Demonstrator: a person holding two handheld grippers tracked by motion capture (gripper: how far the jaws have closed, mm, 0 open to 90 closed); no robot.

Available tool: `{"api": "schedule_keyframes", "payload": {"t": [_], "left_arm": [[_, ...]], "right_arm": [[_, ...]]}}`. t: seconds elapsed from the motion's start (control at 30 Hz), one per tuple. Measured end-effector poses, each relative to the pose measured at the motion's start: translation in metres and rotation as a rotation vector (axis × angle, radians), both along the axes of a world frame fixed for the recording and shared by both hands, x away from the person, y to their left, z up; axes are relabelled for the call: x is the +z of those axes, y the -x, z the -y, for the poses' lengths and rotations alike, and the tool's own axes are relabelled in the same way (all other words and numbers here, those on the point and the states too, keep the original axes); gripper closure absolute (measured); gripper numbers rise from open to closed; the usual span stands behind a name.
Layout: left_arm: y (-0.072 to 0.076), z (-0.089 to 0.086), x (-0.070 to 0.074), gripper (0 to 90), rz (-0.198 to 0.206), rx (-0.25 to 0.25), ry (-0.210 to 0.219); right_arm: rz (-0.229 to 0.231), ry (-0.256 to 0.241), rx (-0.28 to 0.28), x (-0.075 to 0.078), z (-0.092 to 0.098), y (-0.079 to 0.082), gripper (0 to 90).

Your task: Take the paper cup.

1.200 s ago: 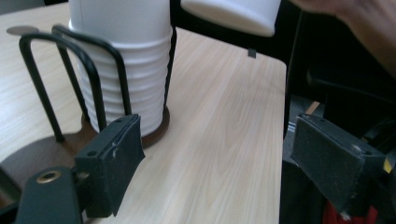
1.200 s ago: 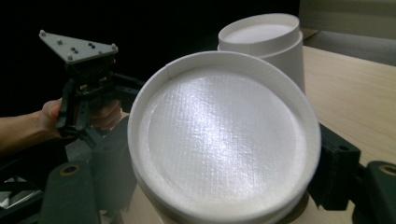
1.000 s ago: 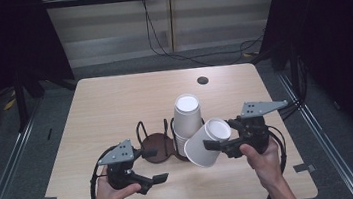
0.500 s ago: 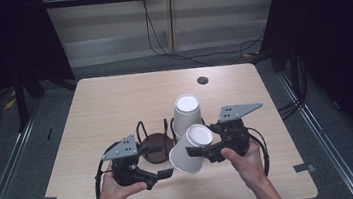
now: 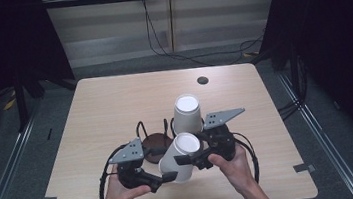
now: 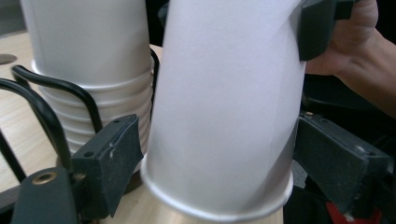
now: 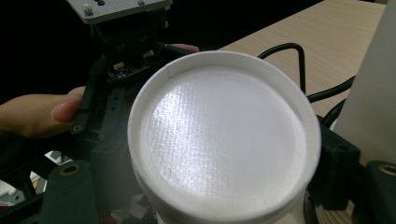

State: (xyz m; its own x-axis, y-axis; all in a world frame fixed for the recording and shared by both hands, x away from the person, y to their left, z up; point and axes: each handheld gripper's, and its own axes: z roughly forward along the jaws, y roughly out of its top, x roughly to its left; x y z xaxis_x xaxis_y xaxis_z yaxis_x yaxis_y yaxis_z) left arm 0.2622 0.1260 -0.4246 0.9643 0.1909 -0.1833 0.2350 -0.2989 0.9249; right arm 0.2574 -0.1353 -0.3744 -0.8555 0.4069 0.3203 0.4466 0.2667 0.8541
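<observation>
Now my right gripper [image 5: 191, 159] is clamped on the upturned white cup [image 5: 180, 157], tilted at the table's [image 5: 95, 109] six o'clock edge. My left gripper [image 6: 210, 163] stands apart around its rim; the cup stack [image 5: 187, 113] sits at twelve o'clock.

A small dark hole [image 5: 202, 80] sits in the table [image 5: 105, 107] far past the grippers. Black cables [image 5: 167, 40] lie on the floor behind the table.
</observation>
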Motion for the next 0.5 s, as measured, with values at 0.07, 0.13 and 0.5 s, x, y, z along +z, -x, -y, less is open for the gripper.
{"api": "schedule_keyframes", "payload": {"t": [0.07, 0.13, 0.5], "left_arm": [[0.000, 0.002, -0.003, 14.8, 0.003, 0.001, -0.009], [0.000, 0.003, -0.004, 12.4, -0.002, -0.002, -0.010], [0.001, 0.012, -0.009, 6.9, -0.007, -0.014, -0.022]], "right_arm": [[-0.001, 0.001, 0.001, -0.001, -0.003, 0.000, 24.8], [-0.006, -0.004, -0.001, -0.002, -0.004, -0.001, 24.8], [-0.013, -0.016, 0.026, -0.004, -0.014, -0.001, 25.0]]}}
